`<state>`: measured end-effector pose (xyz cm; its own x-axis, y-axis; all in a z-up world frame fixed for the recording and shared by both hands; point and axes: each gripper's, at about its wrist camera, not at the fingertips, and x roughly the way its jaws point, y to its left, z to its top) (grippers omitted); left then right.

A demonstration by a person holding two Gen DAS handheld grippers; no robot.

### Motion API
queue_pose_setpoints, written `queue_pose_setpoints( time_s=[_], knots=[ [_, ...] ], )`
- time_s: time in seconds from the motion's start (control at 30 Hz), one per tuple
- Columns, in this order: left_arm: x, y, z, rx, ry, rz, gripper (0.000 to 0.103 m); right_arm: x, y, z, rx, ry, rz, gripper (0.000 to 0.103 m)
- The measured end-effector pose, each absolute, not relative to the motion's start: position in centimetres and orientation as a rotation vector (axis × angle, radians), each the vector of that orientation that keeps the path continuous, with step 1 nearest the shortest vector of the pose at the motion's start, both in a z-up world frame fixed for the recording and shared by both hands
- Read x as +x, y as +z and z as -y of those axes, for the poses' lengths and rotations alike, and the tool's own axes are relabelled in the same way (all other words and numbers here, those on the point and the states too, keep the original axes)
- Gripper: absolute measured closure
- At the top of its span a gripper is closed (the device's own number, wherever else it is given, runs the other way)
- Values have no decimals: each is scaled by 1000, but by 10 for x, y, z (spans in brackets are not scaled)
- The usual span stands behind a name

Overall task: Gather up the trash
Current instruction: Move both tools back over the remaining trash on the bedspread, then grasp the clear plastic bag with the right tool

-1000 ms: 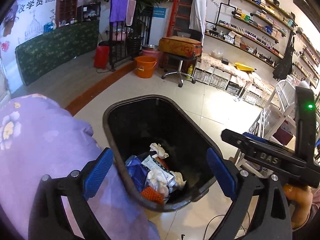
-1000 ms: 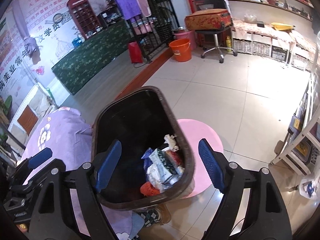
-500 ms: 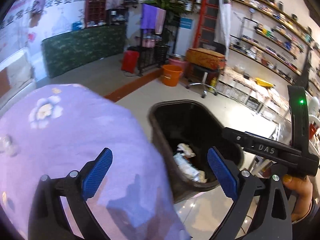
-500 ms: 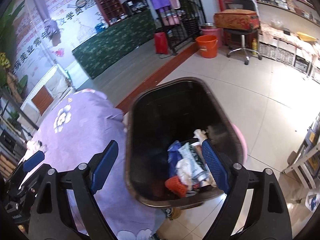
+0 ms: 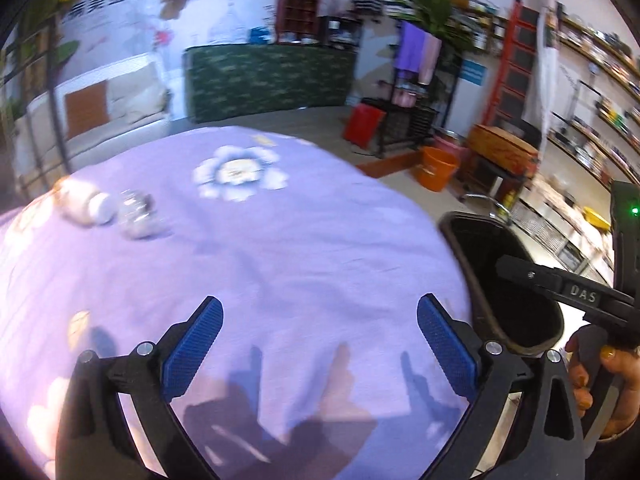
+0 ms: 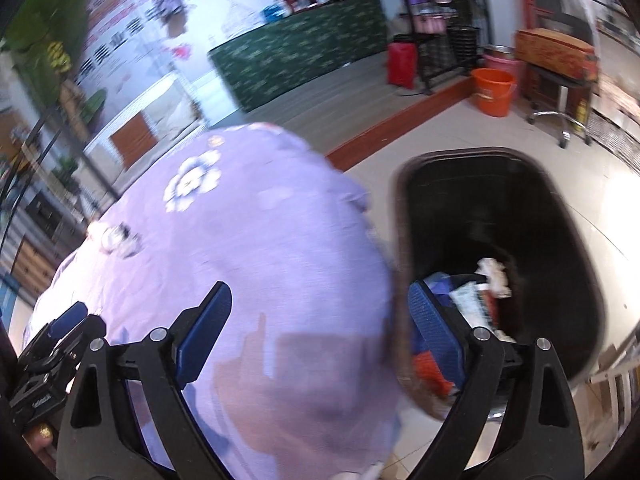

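Overhead, both tongs point(image 5: 318, 344) agape above tablecloth point(image 5: 280, 248).

Both wrist cameras look down closely at a round lilac flowered tablecloth point(image 5: 300, 248) point(image 6: 260, 264) and share the adjacent black plastic bin point(image 5: 516, 312) point(image 6: 500, 216).

Lilac tablecloth point(image 5: 304, 256) with white flowers, black bin point(image 6: 500, 216) — blue-padded black claws, orange bucket point(image 6: 493, 91).

I see the bin point(image 6: 500, 216) right of the tabletop point(image 5: 280, 260), trash point(image 6: 476, 300) in it, a bottle point(image 5: 82, 206) far left.
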<state>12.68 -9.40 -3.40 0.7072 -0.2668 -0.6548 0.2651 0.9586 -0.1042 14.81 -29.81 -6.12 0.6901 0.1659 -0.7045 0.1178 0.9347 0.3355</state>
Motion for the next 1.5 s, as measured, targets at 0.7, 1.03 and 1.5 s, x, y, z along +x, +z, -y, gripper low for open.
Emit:
queue_pose_setpoints(
  time_s=[0.7, 1.03, 1.5],
  knots=[
    [125, -43, -81, -224, 116, -771, 7, 252, -45, 68, -23, 481, -871, 21],
    [121, -49, -107, -280, 157, -784, 7, 314, -56, -21, -210, 571, -896, 31],
    [129, -56, -114, -294, 149, -807, 7, 377, -90, -70, -230, 549, -985, 57]
  ],
)
